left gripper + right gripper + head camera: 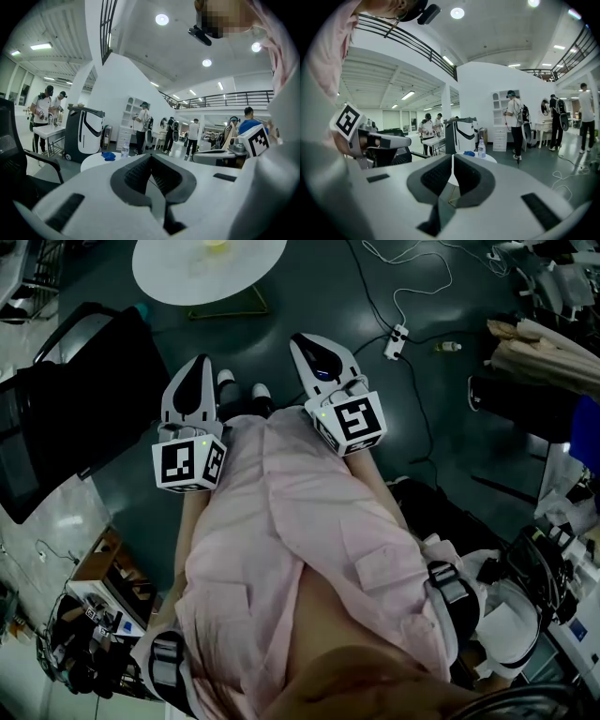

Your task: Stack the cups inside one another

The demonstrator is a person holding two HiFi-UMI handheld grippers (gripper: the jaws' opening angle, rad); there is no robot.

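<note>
Looking down in the head view, the left tool (198, 367) and right tool (302, 341) sit side by side in front of the person's pink shirt (281, 549). A round white desk (187, 282) stands well ahead and loose cables (412, 371) trail over the floor to the right. No cups show here (a pale yellowish thing at the desk's far edge is too small to name). In the left gripper view the jaws meet at their tips with nothing between them. Beyond them the desk carries a bottle (124, 151) and a blue heap (108, 156), but no cup I can make out. The right gripper view shows the same: jaws closed, empty. Likely risks are snagging a cable on the way over, or tipping a cup by arriving with the jaws closed.
</note>
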